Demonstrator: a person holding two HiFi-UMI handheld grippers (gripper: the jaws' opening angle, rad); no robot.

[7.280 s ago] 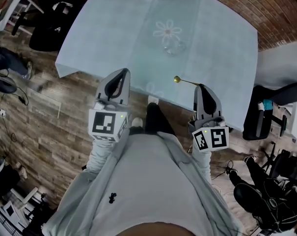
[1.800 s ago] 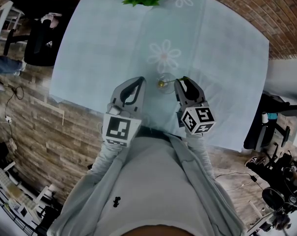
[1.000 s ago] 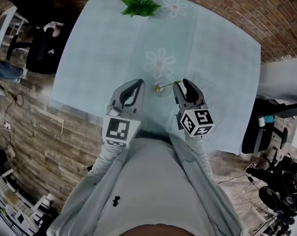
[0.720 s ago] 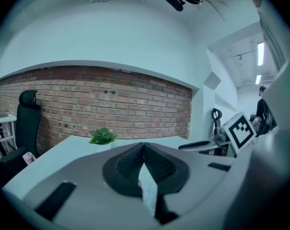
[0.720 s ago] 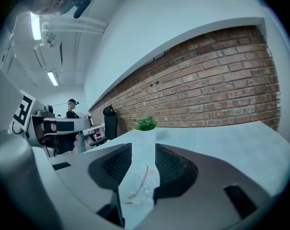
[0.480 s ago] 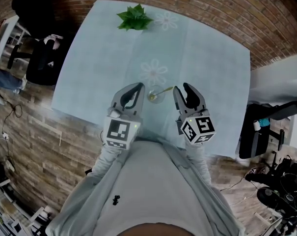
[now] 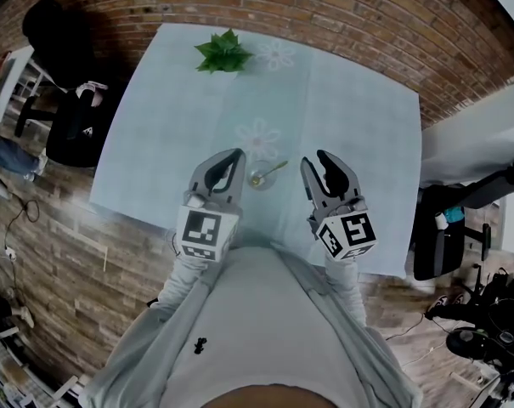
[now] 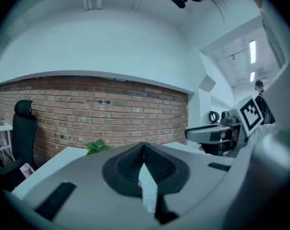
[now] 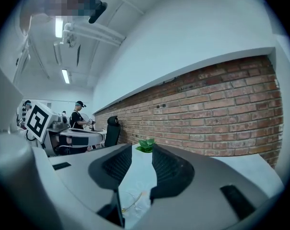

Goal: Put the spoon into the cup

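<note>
A clear glass cup stands on the pale blue tablecloth, near its front edge. A gold spoon rests in it, bowl down, handle leaning out to the right. My left gripper hovers just left of the cup, its jaws shut on nothing, tips meeting in the left gripper view. My right gripper is just right of the cup, open and empty. Through its gap in the right gripper view I see the cup and spoon.
A small green plant stands at the table's far edge, before a brick wall. Black chairs stand off the left side and the right side of the table. The person's body fills the near foreground.
The right gripper carried the spoon from the table's front edge to the cup, let it go and opened. Both grippers now sit a little further back from the cup.
</note>
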